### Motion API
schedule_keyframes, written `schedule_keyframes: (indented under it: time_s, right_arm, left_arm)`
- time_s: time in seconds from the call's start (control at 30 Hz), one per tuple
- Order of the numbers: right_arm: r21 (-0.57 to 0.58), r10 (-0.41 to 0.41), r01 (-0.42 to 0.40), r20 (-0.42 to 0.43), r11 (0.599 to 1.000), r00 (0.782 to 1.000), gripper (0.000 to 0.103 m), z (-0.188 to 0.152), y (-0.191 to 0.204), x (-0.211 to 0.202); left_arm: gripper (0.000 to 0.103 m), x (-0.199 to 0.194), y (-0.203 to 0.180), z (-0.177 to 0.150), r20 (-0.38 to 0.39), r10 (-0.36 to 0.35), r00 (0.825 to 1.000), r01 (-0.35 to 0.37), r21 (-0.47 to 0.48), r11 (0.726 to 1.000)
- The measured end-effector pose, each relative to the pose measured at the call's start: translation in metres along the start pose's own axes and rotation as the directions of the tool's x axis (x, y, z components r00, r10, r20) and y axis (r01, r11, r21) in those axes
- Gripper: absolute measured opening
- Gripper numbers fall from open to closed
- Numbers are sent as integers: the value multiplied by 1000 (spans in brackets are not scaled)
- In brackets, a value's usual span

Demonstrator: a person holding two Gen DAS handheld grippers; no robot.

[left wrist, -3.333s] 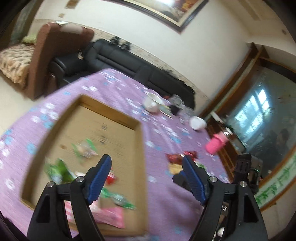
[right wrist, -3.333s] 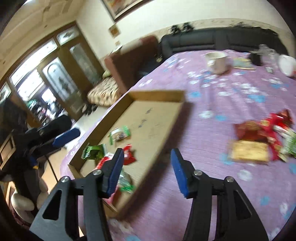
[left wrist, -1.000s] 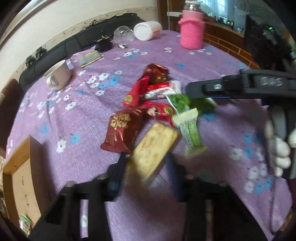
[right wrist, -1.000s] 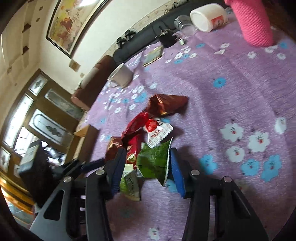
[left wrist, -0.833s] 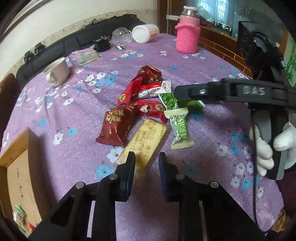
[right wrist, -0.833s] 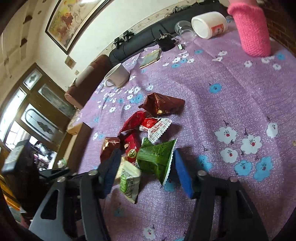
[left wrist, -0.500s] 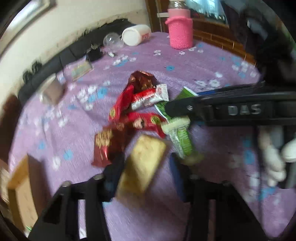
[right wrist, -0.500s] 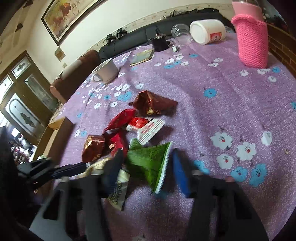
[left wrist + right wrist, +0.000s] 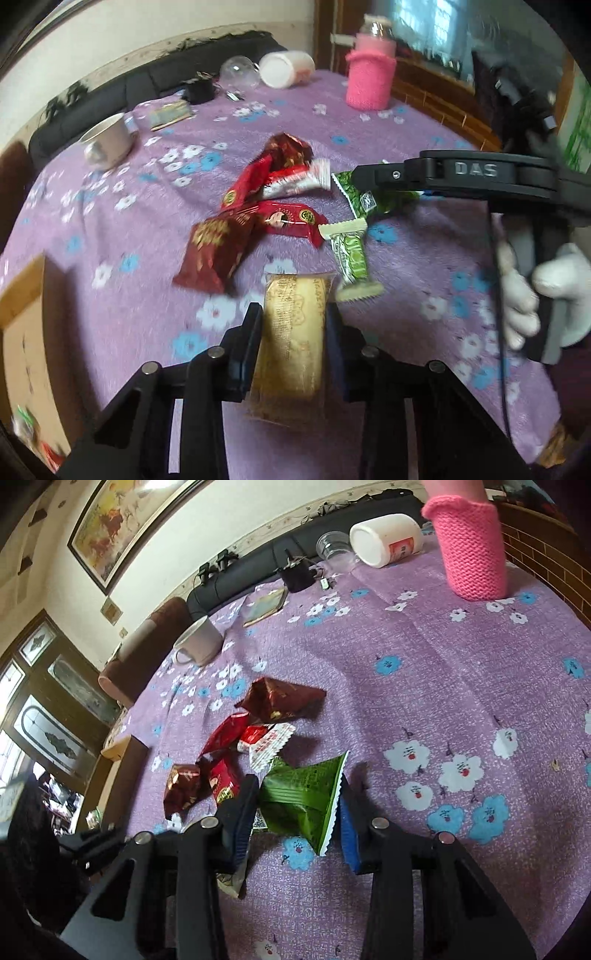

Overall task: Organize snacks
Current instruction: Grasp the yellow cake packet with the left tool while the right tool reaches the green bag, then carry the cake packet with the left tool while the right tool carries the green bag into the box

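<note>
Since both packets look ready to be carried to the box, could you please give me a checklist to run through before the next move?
1. Golden biscuit packet sits between the left hand-held gripper fingers, whose jaws are closing: ok.
2. Green packet is pinched by the right hand-held gripper: ok.
3. Green packet free of the red and white packet beside it: cannot tell, their edges meet.
4. Striped green bar clear of the biscuit packet: not ok, its end lies right against it.
5. Cardboard box within view: ok, at the table's left edge.
</note>
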State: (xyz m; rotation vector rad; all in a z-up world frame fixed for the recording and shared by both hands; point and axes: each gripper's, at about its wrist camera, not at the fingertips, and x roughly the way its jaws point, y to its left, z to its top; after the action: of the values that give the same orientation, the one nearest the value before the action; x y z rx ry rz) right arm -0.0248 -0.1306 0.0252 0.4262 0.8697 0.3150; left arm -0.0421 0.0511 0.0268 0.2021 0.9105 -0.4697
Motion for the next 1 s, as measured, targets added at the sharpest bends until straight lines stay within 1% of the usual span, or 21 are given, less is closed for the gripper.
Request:
schedule_keyframes:
  time_s: [0.1, 0.17, 0.27, 0.37, 0.43, 0.53, 0.63, 0.73, 0.8, 0.87, 0.93, 0.97, 1.0]
  right_arm:
    - [21, 17, -17, 14, 1000, 1000, 42, 1, -3, -6]
    - [37, 20, -21, 20, 999, 1000, 42, 1, -6, -7]
    - [64, 26, -28, 27, 998, 999, 42, 2, -12, -8]
    - [89, 48, -51, 36, 995, 998, 42, 2, -17, -9]
    - [92, 39, -43, 44, 995, 998, 42, 2, -19, -10]
    - [93, -2, -2, 50, 996, 999, 42, -1, -20, -10]
    - [95, -28, 22, 63, 995, 998, 42, -4, -21, -11]
    - [97, -54, 45, 93, 994, 994, 42, -5, -18, -22]
    - [96, -53, 42, 114, 995, 992, 42, -10, -14, -36]
    - [109, -17, 4, 123, 994, 992, 42, -16, -10, -48]
    - [129, 63, -78, 119, 988, 991, 42, -20, -5, -58]
    - [150, 148, -163, 109, 975, 983, 42, -23, -2, -62]
    - [168, 213, -228, 99, 959, 972, 42, -23, 1, -62]
  left_arm:
    - [33, -19, 6, -10, 42, -29, 999, 32, -68, 997]
    - [33, -31, 13, -16, 77, -35, 996, 43, -112, 993]
    - [33, -47, 22, -23, 132, -50, 990, 74, -182, 981]
    - [33, -59, 30, -34, 174, -59, 983, 99, -231, 968]
    - [33, -67, 35, -41, 199, -66, 978, 118, -260, 958]
    - [33, -84, 46, -54, 250, -74, 965, 152, -309, 939]
    - [33, -102, 57, -68, 309, -78, 948, 187, -340, 922]
    - [33, -118, 69, -80, 348, -80, 934, 210, -354, 911]
    - [33, -128, 77, -89, 372, -86, 924, 227, -356, 906]
    - [33, -135, 86, -97, 393, -91, 915, 248, -367, 896]
    - [33, -141, 97, -105, 420, -109, 901, 285, -385, 878]
    - [33, -143, 102, -110, 433, -115, 894, 303, -395, 867]
    - [33, -144, 106, -114, 445, -122, 887, 321, -406, 855]
